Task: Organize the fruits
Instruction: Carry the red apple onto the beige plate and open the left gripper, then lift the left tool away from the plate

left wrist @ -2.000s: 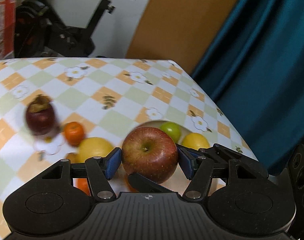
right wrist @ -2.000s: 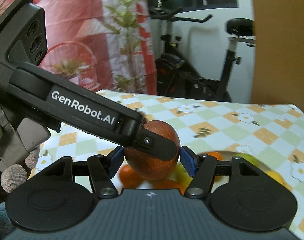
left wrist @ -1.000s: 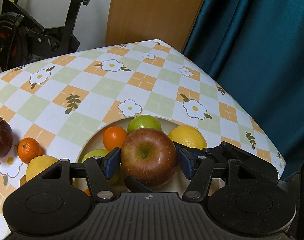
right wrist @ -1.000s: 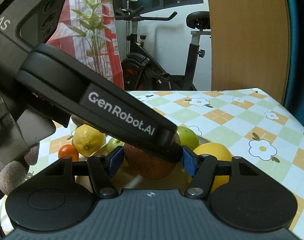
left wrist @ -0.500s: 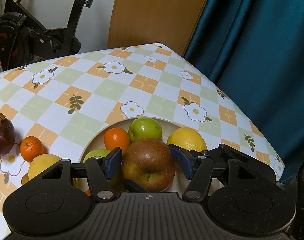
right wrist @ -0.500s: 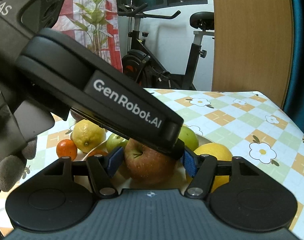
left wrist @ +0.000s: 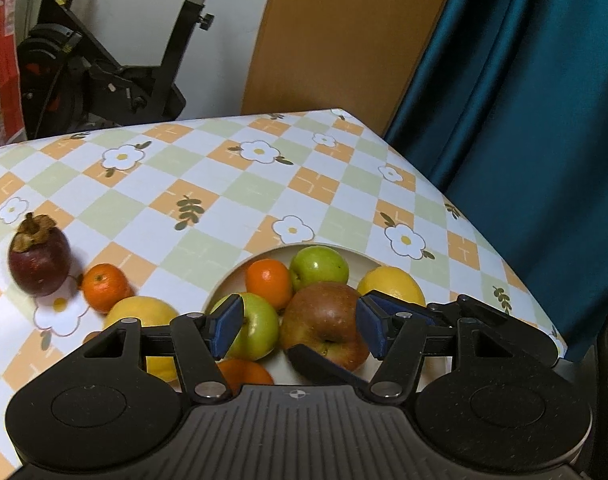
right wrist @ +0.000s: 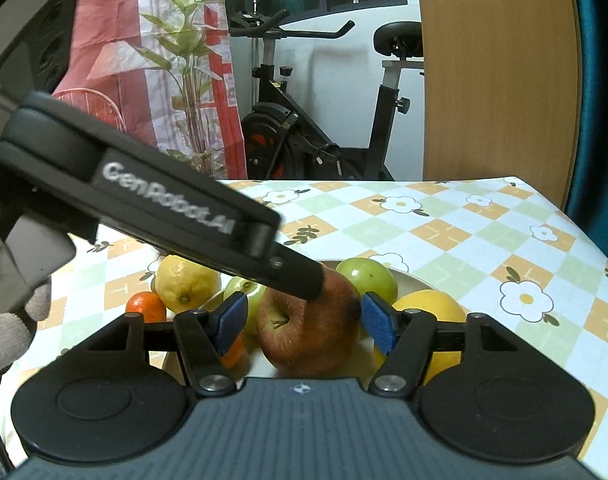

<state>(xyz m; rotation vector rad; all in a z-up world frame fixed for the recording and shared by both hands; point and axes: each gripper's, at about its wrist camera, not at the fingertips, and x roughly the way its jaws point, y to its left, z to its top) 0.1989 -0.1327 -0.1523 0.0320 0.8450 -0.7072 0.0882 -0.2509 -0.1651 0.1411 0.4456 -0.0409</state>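
Note:
A red apple (left wrist: 324, 320) (right wrist: 304, 332) lies in the cream bowl (left wrist: 240, 272) among two green apples (left wrist: 318, 266), a tangerine (left wrist: 269, 282) and a lemon (left wrist: 390, 286). My left gripper (left wrist: 300, 326) is open: its left pad stands clear of the apple and its right pad is at the apple's edge. One of its fingers (right wrist: 300, 276) crosses the right wrist view and ends over the apple's top. The jaws of my right gripper (right wrist: 304, 322) are opening with the apple between them, and a gap shows at the left pad.
Outside the bowl, on the checked flower tablecloth (left wrist: 184, 184), lie a dark purple fruit (left wrist: 38, 264), a tangerine (left wrist: 104, 286) and a lemon (left wrist: 144, 316). The table's corner and a teal curtain (left wrist: 524, 120) are to the right. An exercise bike (right wrist: 304, 140) stands behind.
The apple, gripped by both grippers a second ago, now rests in the bowl. My left gripper has drawn back to the left and its pads have come off. The right jaws stand slightly wider.

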